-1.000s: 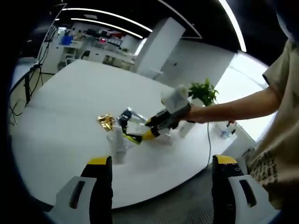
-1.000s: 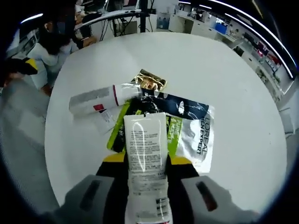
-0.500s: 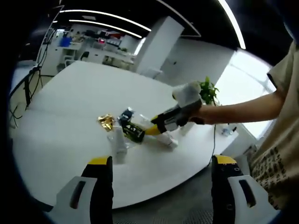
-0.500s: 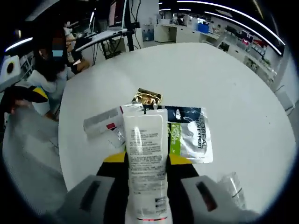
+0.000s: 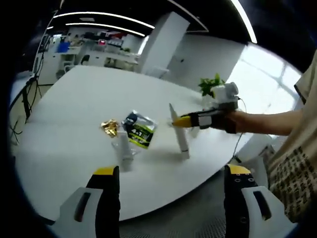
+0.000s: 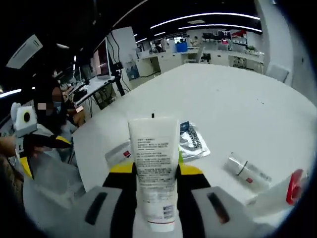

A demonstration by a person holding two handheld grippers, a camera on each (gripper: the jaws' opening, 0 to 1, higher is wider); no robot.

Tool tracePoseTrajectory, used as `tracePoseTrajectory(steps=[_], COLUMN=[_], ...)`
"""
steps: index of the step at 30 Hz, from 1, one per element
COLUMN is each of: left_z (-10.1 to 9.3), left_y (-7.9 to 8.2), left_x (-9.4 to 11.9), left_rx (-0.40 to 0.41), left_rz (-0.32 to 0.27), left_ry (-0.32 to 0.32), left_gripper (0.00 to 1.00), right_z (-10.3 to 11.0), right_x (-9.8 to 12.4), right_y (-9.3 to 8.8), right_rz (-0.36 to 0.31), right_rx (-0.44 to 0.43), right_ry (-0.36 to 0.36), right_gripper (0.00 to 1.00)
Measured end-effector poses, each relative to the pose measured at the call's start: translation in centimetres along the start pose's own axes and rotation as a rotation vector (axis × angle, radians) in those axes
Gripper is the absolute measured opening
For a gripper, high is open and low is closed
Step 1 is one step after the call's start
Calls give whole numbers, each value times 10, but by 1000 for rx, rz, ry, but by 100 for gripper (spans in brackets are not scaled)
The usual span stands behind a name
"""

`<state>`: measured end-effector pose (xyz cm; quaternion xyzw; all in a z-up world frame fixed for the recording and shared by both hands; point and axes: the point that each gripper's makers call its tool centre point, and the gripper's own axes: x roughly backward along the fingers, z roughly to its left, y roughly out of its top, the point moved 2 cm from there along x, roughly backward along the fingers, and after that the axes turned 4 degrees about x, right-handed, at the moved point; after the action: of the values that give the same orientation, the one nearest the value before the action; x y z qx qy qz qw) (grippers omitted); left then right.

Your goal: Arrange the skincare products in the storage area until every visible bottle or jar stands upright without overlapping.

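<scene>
In the left gripper view a white tube [image 5: 179,134] stands nearly upright with its lower end at the white table [image 5: 74,99], and my right gripper [image 5: 197,120] is shut on its upper part. From the right gripper view the same tube [image 6: 153,163] rises between the jaws of my right gripper [image 6: 154,171]. A green and black sachet [image 5: 137,133], a gold packet [image 5: 110,127] and a pale tube [image 5: 124,151] lie left of it. My left gripper [image 5: 172,170] hangs open at the table's near edge, holding nothing.
A small bottle [image 6: 246,170] and a red-capped white tube [image 6: 282,191] lie on the table at the right. Sachets [image 6: 192,143] and a lying tube [image 6: 119,152] sit behind the held one. A potted plant [image 5: 212,85] stands at the far edge. A person sits beyond the table's left side.
My right gripper has carried the white tube off the sachets to the right and turned it upright on the table. The left gripper has stayed open in place.
</scene>
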<state>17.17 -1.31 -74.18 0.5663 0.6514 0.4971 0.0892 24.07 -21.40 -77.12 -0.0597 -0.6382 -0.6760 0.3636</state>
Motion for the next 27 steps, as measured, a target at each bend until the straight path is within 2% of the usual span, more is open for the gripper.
tracePoseTrajectory(steps=[5,12,13,15,17,20,23,27], left_z=[5,1,-4,-7,-12,-24,-33,-54], left_y=[3,2,5,9,14,27,40,52], left_x=[2,-1,-2,-3,-2,-1,-1,-6], left_rx=[70,70,81,86,41,28,21,9], left_rz=[-21,9,8,10,35,26,5,9], left_ry=[0,2,-22,-45,-53,-74,-97,-151], left_gripper=[84,86,87,88,88,88,88,89], right_z=[-7,-6,1,8,17,33,45,63], right_x=[22,54,58,66,76,91,103,116], right_y=[-3,2,5,9,14,22,22,22], right_rz=[-67,-182,-207,-235,-269,-321,-355,-390], right_rx=[-64,-136,-148,-157,-134,-156,-177,-213], right_ry=[-27,-29,18,57,101,177,240,311], right_gripper=[30,30,30,30,30,30,30,30])
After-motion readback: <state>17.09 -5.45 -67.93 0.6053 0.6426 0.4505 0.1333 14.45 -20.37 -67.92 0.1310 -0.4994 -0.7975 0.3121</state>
